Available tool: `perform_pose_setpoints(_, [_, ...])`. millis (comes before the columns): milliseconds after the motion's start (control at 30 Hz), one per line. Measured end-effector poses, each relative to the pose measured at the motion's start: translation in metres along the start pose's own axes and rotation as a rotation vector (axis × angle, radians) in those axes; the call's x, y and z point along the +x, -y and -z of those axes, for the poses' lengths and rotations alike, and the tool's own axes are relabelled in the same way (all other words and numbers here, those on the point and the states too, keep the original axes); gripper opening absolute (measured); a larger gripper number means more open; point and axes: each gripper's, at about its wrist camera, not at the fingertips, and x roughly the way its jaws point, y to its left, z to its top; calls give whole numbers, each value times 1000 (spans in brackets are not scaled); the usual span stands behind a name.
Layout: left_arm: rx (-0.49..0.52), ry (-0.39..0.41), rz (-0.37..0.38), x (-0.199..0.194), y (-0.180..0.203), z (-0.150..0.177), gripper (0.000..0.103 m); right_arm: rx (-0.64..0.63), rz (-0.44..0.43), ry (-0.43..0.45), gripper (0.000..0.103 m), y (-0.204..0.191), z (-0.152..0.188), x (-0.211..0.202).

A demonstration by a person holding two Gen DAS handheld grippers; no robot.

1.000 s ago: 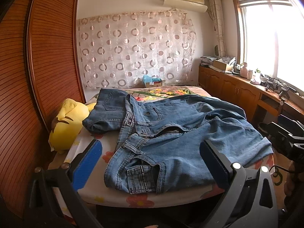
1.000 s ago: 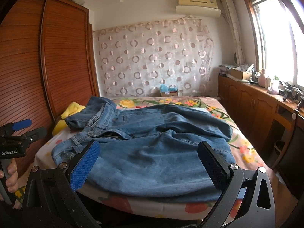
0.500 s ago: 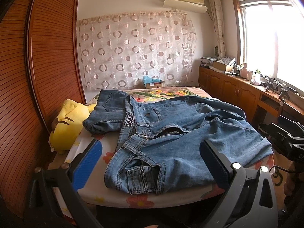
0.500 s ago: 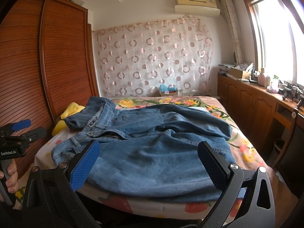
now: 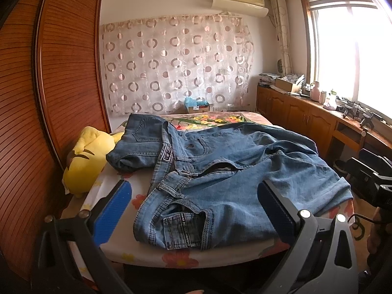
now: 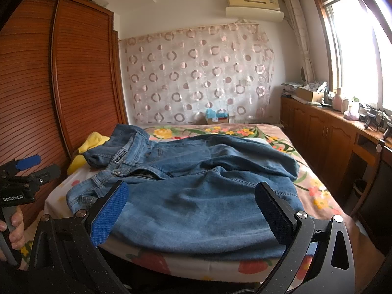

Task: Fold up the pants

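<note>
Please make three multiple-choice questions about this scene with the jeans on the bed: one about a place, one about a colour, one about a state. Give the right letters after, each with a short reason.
1. Where does the yellow plush toy lie?
A. on the wooden counter under the window
B. on the bed beside the waistband end of the jeans, next to the wardrobe
C. on top of the air conditioner

2. What colour is the pad on one finger of the left gripper?
A. blue
B. red
C. white

3. In what state is the right gripper?
A. shut on the jeans
B. shut on the plush toy
C. open, holding nothing

Answers:
1 B: the toy sits at the bed's edge, touching the waistband end, by the slatted wardrobe doors.
2 A: the near pad is bright blue.
3 C: its jaws stand wide apart in front of the denim, touching no cloth.
</note>
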Motion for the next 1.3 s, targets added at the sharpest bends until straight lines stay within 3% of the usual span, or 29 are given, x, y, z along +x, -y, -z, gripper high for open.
perform_pose_setpoints(1000, [4, 0, 0, -1, 1, 1, 103, 2, -2, -2, 103, -1, 0, -1])
perform_pose_setpoints(1300, [10, -63, 32, 19, -9, 9, 103, 0, 11, -38, 103, 19, 9, 1])
